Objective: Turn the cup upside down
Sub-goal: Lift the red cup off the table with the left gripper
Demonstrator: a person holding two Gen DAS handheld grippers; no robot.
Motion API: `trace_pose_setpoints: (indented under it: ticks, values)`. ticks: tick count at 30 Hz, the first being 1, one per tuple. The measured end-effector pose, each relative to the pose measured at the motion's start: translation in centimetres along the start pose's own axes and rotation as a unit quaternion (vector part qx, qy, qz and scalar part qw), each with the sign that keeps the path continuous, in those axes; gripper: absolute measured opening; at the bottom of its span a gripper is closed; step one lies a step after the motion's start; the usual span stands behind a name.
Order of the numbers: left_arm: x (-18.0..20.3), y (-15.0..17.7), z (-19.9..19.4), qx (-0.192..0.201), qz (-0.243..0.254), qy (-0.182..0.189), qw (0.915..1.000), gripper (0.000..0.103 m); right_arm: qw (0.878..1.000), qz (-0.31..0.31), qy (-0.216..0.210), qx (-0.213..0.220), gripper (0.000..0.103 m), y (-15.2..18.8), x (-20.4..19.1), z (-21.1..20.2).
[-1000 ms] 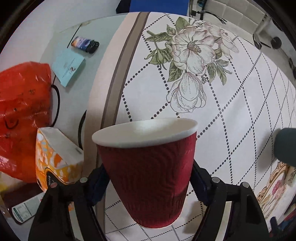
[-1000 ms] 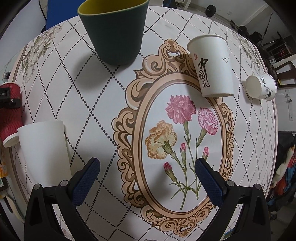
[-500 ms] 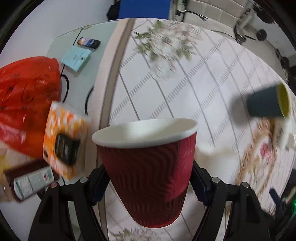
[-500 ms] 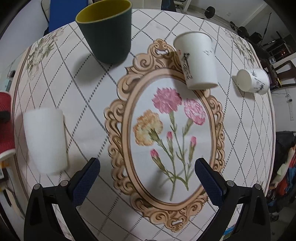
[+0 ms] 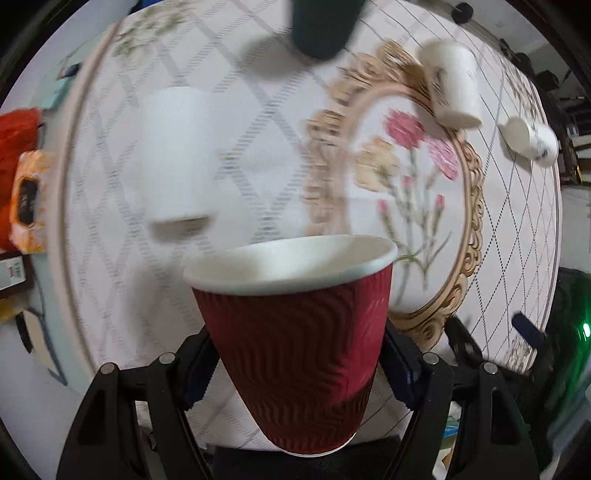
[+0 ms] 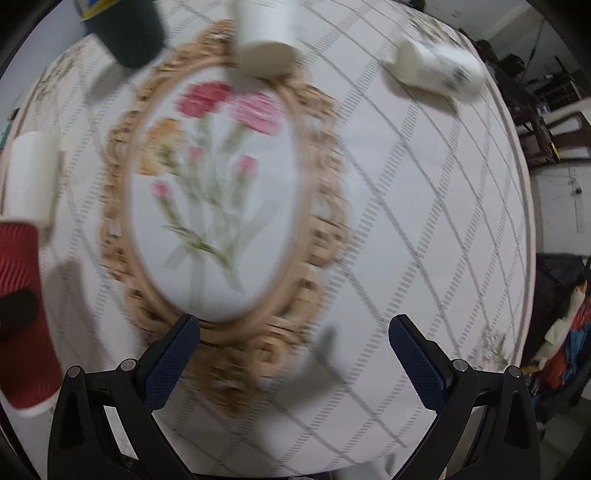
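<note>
My left gripper (image 5: 295,365) is shut on a red ribbed paper cup (image 5: 295,350) with a white rim, held in the air with its mouth pointing forward and down at the table. The same red cup shows at the far left of the right wrist view (image 6: 22,306). My right gripper (image 6: 293,350) is open and empty above the near part of the floral tablecloth (image 6: 406,221).
On the cloth stand a plain white cup (image 5: 173,155), a dark green cup (image 5: 321,26), a white printed cup (image 5: 452,83) and a small white cup on its side (image 5: 530,138). An orange bag (image 5: 14,140) and a tissue pack (image 5: 27,199) lie off the left edge.
My left gripper has swung the red cup to the right and tipped it over the table. The right gripper's view has shifted right across the cloth. Both views are blurred by motion.
</note>
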State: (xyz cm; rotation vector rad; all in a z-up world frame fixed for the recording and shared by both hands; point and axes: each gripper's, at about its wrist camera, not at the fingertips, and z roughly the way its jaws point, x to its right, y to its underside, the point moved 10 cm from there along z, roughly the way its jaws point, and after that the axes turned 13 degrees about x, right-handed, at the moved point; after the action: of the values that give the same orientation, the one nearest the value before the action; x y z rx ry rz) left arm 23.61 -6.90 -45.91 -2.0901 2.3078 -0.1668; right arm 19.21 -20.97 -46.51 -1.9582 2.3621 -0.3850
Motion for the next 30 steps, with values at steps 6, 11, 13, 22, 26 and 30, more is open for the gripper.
trace_pose_setpoints:
  ticks: [6, 11, 13, 22, 26, 30]
  values:
    - [5.3, -0.3, 3.4, -0.003, 0.013, -0.001, 0.9999, 0.076, 0.999, 0.025, 0.025, -0.01, 0.103, 1.7, 6.7, 1.2]
    - [6.6, -0.6, 4.3, 0.005, 0.026, -0.019, 0.9995, 0.076, 0.999, 0.033, 0.033, -0.012, 0.103, 1.9, 9.8, 2.3]
    - [6.6, -0.8, 4.5, 0.004, 0.025, -0.023, 0.9994, 0.076, 0.999, 0.034, 0.032, -0.011, 0.103, 1.8, 10.5, 2.4]
    - [6.6, -1.4, 5.1, 0.008, 0.032, -0.037, 0.9988, 0.077, 0.999, 0.036, 0.025, -0.005, 0.103, 0.7, 11.4, 2.8]
    - [7.2, -2.2, 5.5, 0.006, 0.03, -0.038, 0.9988, 0.078, 0.999, 0.035, 0.022, -0.003, 0.103, 0.7, 10.9, 2.7]
    - [6.6, -2.2, 5.0, 0.013, 0.028, -0.043, 0.9986, 0.087, 0.999, 0.038, 0.021, -0.002, 0.103, 0.8, 9.8, 1.9]
